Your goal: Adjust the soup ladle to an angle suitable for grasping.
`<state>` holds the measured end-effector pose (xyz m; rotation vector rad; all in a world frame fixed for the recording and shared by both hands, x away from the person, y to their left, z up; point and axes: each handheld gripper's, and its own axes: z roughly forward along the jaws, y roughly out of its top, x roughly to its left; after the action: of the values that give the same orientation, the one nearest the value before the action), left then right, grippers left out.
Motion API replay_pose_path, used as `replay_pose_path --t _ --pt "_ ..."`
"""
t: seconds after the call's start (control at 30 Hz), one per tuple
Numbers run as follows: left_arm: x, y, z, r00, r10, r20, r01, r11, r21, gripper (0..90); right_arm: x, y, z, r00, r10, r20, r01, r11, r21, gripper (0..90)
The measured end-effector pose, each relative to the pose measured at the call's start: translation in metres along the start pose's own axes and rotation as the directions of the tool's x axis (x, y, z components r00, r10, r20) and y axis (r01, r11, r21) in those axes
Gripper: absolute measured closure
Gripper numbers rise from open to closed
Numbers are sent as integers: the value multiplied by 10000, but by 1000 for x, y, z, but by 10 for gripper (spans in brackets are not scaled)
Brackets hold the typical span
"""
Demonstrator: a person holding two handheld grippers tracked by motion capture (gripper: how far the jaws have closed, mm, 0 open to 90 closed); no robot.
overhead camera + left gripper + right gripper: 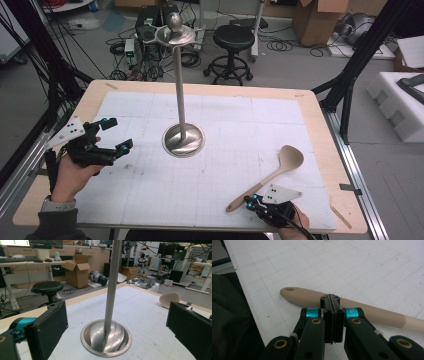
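Note:
A tall steel stand [183,139] rises from a round base at the middle of the white gridded mat [150,185], with a dish and knob at its top. My left gripper [118,134] hovers to its left, open, jaws wide and pointing at the stand base [106,338]; nothing sits between them. A beige spoon [272,175] lies at the front right, bowl away from me. My right gripper [250,201] is shut beside the handle end. In the right gripper view its pads [330,300] meet over the spoon handle [372,311] with nothing between them.
The spoon's bowl [169,299] lies beyond the stand in the left gripper view. A black stool [232,37], cables and cardboard boxes [320,17] sit on the floor past the table's far edge. White foam blocks [400,105] lie off to the right.

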<state>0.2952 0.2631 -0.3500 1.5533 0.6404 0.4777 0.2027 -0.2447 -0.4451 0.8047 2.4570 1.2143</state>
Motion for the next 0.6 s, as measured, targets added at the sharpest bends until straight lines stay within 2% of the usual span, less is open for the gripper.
replay_pose_path --t 0.2,0.37,0.6 --pt "-1 0 1 10000 38 32 -38 10000 45 40 0 4 5 9999 34 127 -32 9999 -150 900" --pt "0 0 1 10000 14 37 -14 10000 0 41 0 5 6 9999 18 100 -18 10000 -67 900" --pt "0 1 0 10000 35 18 -35 10000 -1 41 8 7 16 9990 -322 -306 330 9991 263 900"
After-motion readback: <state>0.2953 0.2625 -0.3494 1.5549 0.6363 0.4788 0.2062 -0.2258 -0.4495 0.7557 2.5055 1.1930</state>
